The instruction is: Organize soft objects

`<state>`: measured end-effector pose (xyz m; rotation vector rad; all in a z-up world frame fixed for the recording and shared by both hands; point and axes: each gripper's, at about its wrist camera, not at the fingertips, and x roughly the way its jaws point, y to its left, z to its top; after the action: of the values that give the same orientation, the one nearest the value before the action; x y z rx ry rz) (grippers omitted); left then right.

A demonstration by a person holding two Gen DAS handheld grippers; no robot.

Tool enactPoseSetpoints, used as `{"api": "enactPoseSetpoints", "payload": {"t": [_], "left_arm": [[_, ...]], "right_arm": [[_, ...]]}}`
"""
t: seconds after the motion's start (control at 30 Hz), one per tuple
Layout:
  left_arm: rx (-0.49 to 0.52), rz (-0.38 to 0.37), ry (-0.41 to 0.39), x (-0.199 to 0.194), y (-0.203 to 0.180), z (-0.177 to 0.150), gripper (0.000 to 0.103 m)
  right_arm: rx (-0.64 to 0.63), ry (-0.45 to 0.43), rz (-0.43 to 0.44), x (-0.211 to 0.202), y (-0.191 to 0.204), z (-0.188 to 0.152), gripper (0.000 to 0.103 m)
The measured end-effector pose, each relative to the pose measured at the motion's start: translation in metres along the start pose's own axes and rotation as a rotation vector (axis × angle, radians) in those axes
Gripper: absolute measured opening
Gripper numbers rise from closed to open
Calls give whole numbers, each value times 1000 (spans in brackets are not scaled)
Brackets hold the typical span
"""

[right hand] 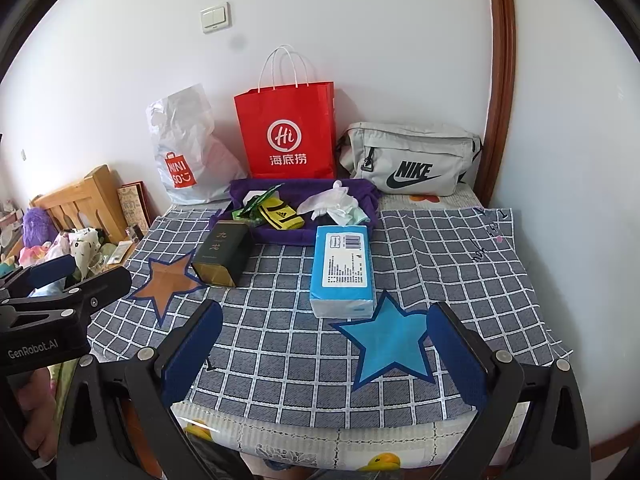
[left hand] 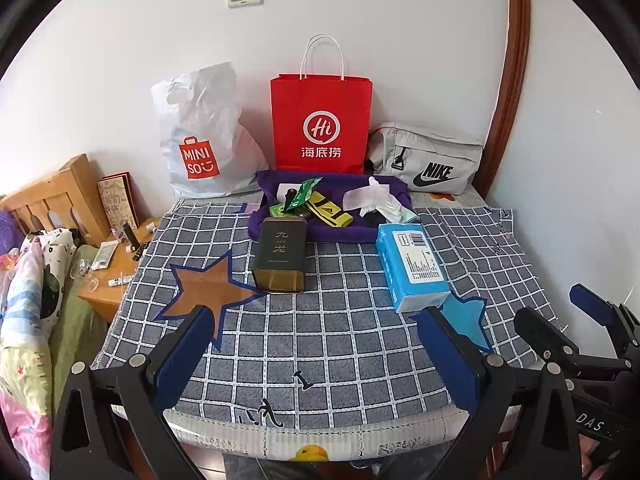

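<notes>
The blue plastic-wrapped tissue pack [right hand: 343,270] looks light, squashy and slick — best pinched across its long sides; both left gripper [left hand: 316,364] and right gripper [right hand: 326,354] fingers gape empty

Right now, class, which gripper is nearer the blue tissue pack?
Right. The right gripper sits just in front of the blue tissue pack; the left gripper is further off to the pack's left.
</notes>
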<state>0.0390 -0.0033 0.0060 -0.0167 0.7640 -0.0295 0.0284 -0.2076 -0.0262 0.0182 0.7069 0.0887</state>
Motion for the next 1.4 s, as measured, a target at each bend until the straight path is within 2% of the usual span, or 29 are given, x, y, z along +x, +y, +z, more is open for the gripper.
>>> {"api": "enactPoseSetpoints", "payload": {"t": [1.4], "left_arm": [[-1,2,-1,-1,-1,0,102]], "right_arm": [[-6,-14,8,-7,2,4,101]]}}
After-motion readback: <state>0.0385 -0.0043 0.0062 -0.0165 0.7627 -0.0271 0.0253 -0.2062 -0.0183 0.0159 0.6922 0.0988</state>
